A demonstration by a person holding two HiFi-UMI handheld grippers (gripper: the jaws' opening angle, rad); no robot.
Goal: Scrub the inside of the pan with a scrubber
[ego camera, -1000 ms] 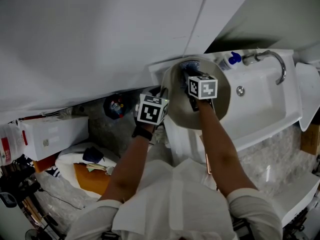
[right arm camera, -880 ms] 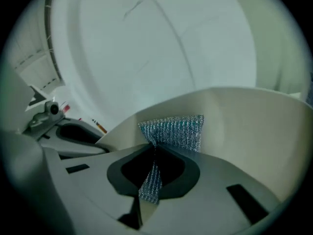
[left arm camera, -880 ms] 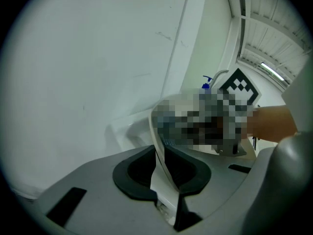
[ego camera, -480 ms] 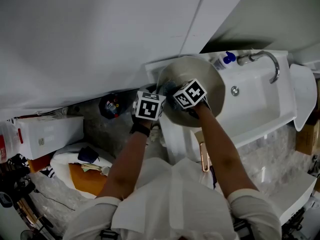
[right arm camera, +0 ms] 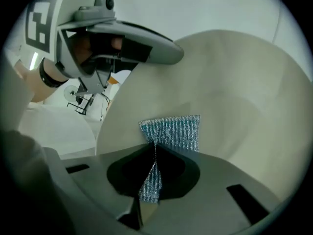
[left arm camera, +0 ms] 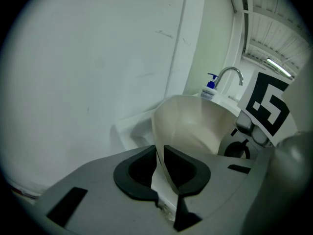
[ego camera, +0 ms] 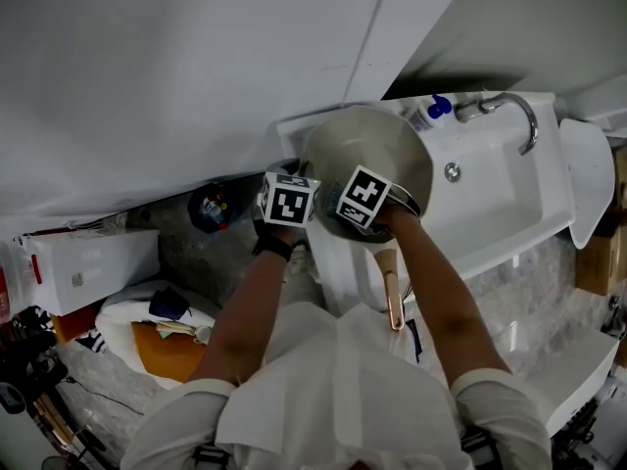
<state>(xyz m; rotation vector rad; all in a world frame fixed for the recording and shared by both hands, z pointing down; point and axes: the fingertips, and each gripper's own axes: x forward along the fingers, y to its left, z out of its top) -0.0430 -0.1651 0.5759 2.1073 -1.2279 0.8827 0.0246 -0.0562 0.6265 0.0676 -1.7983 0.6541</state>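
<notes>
A metal pan [ego camera: 377, 155] is held tilted over the left end of a white sink [ego camera: 509, 213], its copper handle [ego camera: 392, 300] pointing towards me. My left gripper [left arm camera: 159, 153] is shut on the pan's thin rim [left arm camera: 155, 131] at its left edge. My right gripper [right arm camera: 152, 153] is shut on a blue-silver mesh scrubber [right arm camera: 172, 132], which lies flat against the pan's pale inner wall [right arm camera: 234, 92]. In the head view the two marker cubes [ego camera: 287, 199] sit side by side at the pan's near left, and they hide the scrubber.
A curved faucet [ego camera: 509, 106] and a blue-capped soap bottle [ego camera: 431, 113] stand at the sink's back edge. A plain white wall [ego camera: 196, 67] rises right behind the pan. Boxes, bags and clutter [ego camera: 147, 292] lie on the floor to the left.
My right gripper has swept with the scrubber from the pan's far side to its near left and rolled over. The left gripper has kept its hold on the rim.
</notes>
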